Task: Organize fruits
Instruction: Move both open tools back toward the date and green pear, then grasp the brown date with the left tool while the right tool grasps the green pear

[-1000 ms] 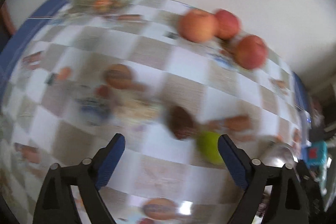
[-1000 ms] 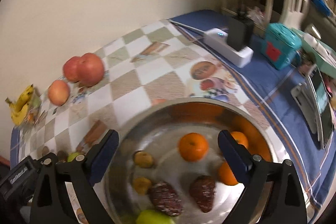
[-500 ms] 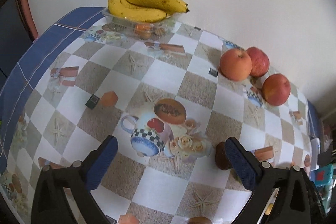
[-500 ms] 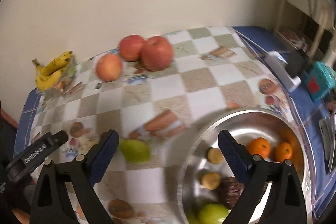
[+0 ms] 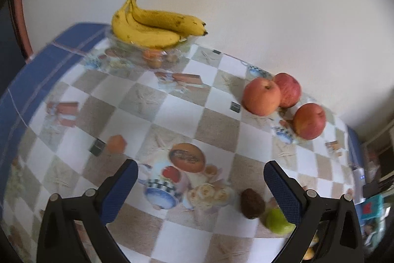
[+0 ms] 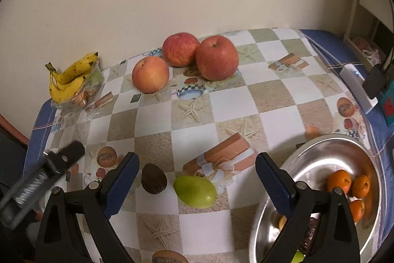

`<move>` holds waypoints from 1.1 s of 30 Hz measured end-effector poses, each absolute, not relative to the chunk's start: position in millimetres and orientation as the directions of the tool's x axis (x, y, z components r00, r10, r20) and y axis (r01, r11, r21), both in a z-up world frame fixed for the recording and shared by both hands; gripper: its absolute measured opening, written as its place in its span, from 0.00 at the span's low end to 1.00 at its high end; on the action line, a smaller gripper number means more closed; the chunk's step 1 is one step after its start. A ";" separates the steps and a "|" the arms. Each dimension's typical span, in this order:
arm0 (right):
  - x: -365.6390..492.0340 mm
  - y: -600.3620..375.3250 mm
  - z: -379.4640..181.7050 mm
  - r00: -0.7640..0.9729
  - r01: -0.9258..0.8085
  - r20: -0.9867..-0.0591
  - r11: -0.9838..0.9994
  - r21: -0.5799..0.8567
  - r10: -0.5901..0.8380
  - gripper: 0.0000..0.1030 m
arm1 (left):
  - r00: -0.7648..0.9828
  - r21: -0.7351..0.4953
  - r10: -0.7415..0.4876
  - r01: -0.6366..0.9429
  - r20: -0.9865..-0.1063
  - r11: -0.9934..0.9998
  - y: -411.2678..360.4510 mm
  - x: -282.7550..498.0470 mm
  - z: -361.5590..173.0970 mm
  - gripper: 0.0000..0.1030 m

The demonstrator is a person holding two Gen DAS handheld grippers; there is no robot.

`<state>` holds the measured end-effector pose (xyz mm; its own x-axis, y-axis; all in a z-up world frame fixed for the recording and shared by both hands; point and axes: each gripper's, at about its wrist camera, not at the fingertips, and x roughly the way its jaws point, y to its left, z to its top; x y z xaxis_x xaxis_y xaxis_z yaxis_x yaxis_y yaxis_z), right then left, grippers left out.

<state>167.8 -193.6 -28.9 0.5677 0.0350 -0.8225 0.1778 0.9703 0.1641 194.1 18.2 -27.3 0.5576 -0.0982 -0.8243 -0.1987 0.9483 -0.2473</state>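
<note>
Right wrist view: the checkered counter (image 6: 192, 112) carries a steel bowl (image 6: 317, 164) at right holding oranges (image 6: 339, 181). Three apples (image 6: 216, 58) and bananas (image 6: 71, 77) sit by the wall. The right tool (image 6: 197, 173) gapes wide and empty above a green fruit (image 6: 195, 191) and dark avocado (image 6: 154, 178). The left tool (image 5: 200, 185) likewise stands wide, holding nothing.

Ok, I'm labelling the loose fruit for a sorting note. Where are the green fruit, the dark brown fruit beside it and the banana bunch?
green fruit (image 6: 195, 191): right wrist view, middle of its skin.
dark brown fruit (image 6: 154, 178): right wrist view, centre of its top.
banana bunch (image 5: 152, 31): left wrist view, middle of the front banana.
</note>
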 end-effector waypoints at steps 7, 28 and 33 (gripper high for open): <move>175.2 -199.0 -43.2 0.539 0.180 -0.840 0.967 0.183 0.059 0.93 | 0.540 -0.272 -0.142 -0.169 -0.830 0.947 4.7 200.9 -36.3 1.00; 179.1 -214.5 -62.0 0.458 0.173 -0.881 0.959 0.224 0.123 0.62 | 0.418 -0.402 -0.335 -0.082 -0.844 0.912 -46.5 209.6 -82.6 0.74; 178.5 -213.7 -71.4 0.409 0.181 -0.900 0.953 0.241 0.150 0.62 | 0.380 -0.423 -0.359 -0.098 -0.852 0.901 -50.4 212.3 -95.9 0.65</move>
<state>178.5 -213.7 -71.4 0.4086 0.1502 -0.9003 0.1809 0.9535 0.2412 212.3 -50.4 -95.9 0.3803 -0.3589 -0.8524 -0.0984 0.9007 -0.4231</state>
